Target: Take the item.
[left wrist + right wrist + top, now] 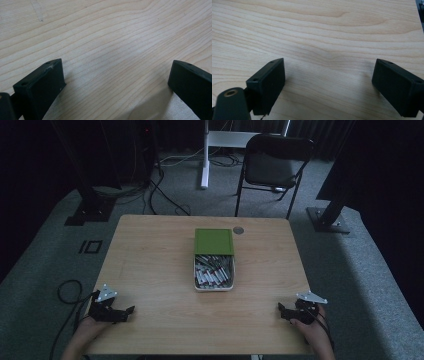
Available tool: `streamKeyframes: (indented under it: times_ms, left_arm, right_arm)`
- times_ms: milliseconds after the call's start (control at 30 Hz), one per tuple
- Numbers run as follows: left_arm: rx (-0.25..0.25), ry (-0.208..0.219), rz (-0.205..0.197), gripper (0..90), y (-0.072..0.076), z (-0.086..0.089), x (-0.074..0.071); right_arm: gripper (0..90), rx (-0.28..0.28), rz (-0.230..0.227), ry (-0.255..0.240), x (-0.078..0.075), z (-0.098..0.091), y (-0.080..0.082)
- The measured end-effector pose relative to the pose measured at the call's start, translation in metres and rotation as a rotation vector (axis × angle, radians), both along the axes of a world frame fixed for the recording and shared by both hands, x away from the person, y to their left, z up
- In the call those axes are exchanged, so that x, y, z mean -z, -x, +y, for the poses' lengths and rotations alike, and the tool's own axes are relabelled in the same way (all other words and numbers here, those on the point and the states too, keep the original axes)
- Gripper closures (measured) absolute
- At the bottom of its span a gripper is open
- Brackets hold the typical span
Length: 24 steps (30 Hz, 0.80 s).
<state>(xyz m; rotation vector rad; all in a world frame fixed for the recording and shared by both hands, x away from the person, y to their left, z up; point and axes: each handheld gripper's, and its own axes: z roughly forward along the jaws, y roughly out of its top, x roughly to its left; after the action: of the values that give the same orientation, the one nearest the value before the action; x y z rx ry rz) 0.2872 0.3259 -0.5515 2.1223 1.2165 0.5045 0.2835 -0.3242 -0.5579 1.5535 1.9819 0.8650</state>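
From the high view, a light wooden table (150,270) stands on grey carpet, and near its middle sits a white tray (214,287) filled with small white and dark sticks that may be pens or markers, too small to tell for sure. A green lid (214,241) lies flat over the far end of the tray, leaving the near part uncovered. A small dark round spot (238,230) sits on the table just beyond the lid's right corner. The left gripper (131,310) rests at the near left edge of the table, held by a hand (87,330), with a cable (67,292) looping off to the floor beside it. The right gripper (281,308) rests at the near right edge, held by the other hand (312,332). Both are well apart from the tray. A black folding chair (274,162) stands beyond the far edge. In the left gripper view, the left gripper (116,72) has its two black jaws spread wide over bare wood with nothing between them. In the right gripper view, the right gripper (329,71) likewise has its jaws wide apart over bare wood grain, holding nothing.
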Motion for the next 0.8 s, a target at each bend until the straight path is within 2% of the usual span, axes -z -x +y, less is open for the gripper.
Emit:
streamKeyframes:
  times_ms: [800]
  left_arm:
    - [0.0,-0.001,0.0,1.4,0.0,0.0,0.0]
  right_arm:
    - [11.6,0.026,-0.003,0.003,-0.0001,0.0035,-0.0017]
